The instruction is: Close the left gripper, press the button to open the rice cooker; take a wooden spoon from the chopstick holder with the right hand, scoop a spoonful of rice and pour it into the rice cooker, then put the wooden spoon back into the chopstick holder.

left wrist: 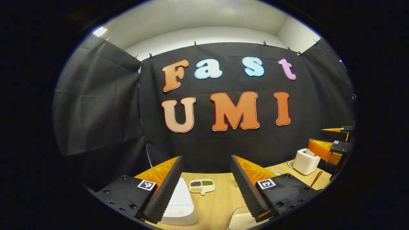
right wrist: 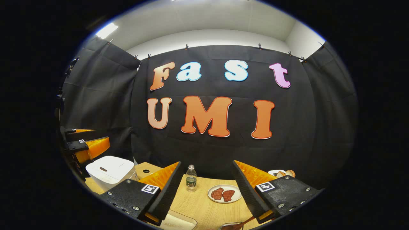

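My left gripper (left wrist: 206,188) hung wide open and empty, the rice cooker (left wrist: 179,204) just under its left finger; I judged I should close it fully before pressing the button. Right of the cooker, my right gripper (right wrist: 206,191) gaped empty; farther right stood the chopstick holder (left wrist: 306,161).

No readable text, square coded markers on both grippers' bodies, no brand legible
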`<action>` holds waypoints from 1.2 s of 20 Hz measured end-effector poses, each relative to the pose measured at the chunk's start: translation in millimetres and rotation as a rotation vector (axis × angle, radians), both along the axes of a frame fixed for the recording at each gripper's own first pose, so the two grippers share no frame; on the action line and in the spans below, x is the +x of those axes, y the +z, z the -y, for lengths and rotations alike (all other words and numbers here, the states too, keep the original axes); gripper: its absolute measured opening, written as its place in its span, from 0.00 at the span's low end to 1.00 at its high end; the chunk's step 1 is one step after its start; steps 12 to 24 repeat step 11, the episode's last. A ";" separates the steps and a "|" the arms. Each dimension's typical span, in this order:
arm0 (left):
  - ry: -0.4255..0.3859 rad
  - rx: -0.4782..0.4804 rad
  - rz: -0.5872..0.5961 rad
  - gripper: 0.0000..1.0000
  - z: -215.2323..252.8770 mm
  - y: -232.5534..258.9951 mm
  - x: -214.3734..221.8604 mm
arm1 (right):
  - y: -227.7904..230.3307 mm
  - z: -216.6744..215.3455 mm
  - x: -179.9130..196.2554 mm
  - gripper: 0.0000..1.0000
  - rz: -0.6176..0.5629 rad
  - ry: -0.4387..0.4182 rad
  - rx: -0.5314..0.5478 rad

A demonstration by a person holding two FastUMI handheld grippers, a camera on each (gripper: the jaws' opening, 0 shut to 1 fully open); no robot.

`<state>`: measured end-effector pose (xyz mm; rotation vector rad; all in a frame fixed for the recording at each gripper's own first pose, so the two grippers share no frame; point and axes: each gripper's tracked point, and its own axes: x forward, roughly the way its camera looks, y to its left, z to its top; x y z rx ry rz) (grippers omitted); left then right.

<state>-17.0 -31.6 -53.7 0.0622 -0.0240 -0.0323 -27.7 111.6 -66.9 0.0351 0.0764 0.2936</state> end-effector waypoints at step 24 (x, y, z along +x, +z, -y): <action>-0.006 -0.021 -0.046 0.95 -0.5 -8.4 0.1 | -1.2 -3.0 -5.7 0.95 -0.020 0.009 -0.019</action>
